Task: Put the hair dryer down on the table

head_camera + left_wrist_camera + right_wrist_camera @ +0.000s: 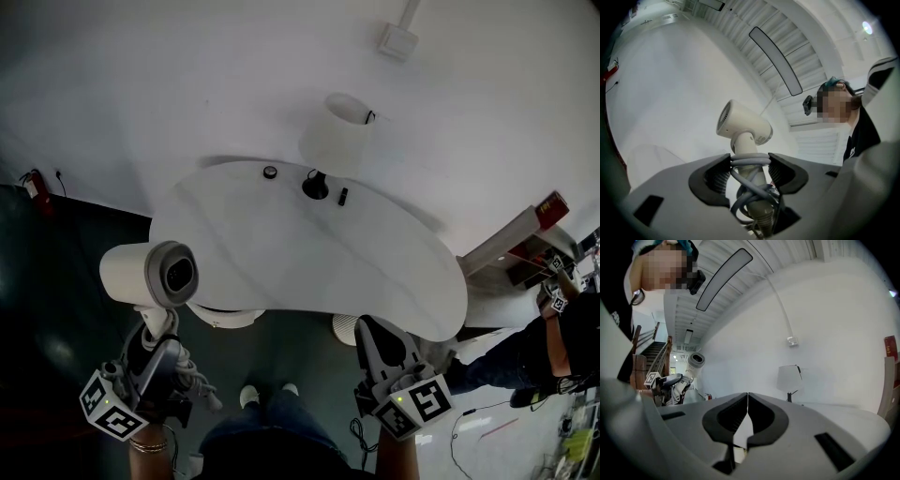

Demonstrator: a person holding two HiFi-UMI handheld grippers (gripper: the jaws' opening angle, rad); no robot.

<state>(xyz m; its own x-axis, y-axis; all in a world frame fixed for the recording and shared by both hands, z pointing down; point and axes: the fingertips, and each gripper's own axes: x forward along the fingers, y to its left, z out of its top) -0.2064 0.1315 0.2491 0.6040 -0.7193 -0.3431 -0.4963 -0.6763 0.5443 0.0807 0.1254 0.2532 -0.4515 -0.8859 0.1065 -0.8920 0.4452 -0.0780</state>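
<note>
A cream-white hair dryer (150, 275) stands upright in my left gripper (155, 339), off the left front edge of the white curved table (281, 253). The jaws are shut on its handle (749, 157), where the grey cord (750, 187) is wound round. Its head (743, 126) points up and away in the left gripper view. My right gripper (375, 349) hangs near the table's front right edge, shut with nothing between its fingers (748, 413). The right gripper view also shows the hair dryer (695, 363) at far left.
A white lamp (339, 141) with a black base (316, 186) stands at the table's far side, beside a small black object (343, 196) and a round disc (270, 172). A white round stool (225, 317) sits under the table's front. Another person (553, 347) is at right.
</note>
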